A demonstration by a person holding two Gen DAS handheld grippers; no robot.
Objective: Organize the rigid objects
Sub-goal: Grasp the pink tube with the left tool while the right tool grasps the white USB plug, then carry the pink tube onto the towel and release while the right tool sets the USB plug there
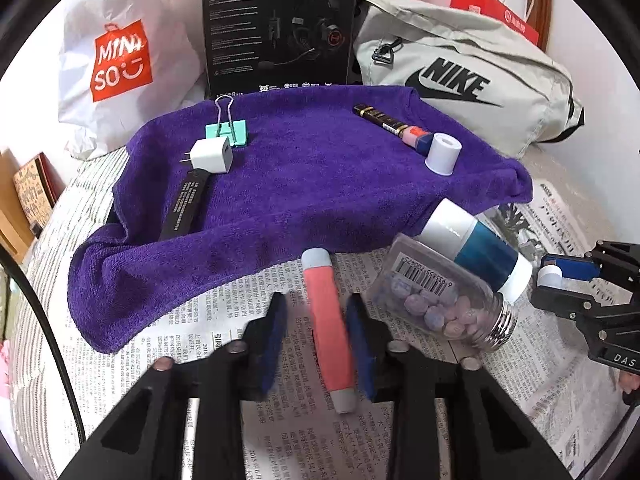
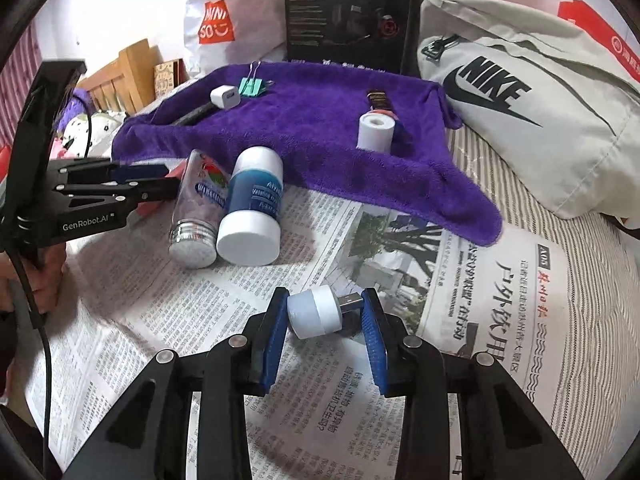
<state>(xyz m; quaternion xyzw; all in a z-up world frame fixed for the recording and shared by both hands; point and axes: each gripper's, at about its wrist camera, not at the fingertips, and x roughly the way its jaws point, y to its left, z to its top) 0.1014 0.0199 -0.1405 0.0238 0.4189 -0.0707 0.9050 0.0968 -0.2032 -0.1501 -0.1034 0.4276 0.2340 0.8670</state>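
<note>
A coral tube with grey caps (image 1: pixel 328 320) lies on the newspaper between the fingers of my left gripper (image 1: pixel 318 304). The jaws stand open, with a gap on the tube's left side. Beside it lie a clear candy jar (image 1: pixel 436 296) and a blue-and-white bottle (image 1: pixel 476 248). My right gripper (image 2: pixel 325 294) is shut lengthwise on a small white USB light (image 2: pixel 314 312), just above the paper. On the purple towel (image 1: pixel 304 168) rest a white charger (image 1: pixel 210 156), a teal binder clip (image 1: pixel 228 130), a black bar (image 1: pixel 184 208), a black-and-gold pen (image 1: pixel 380 118) and a white cylinder (image 1: pixel 443 152).
Behind the towel stand a white shopping bag (image 1: pixel 116 60), a black headset box (image 1: pixel 276 28) and a grey Nike bag (image 1: pixel 472 80). Newspaper (image 2: pixel 400 264) covers the striped bedding in front. A hand (image 2: pixel 44 276) holds the left gripper's handle.
</note>
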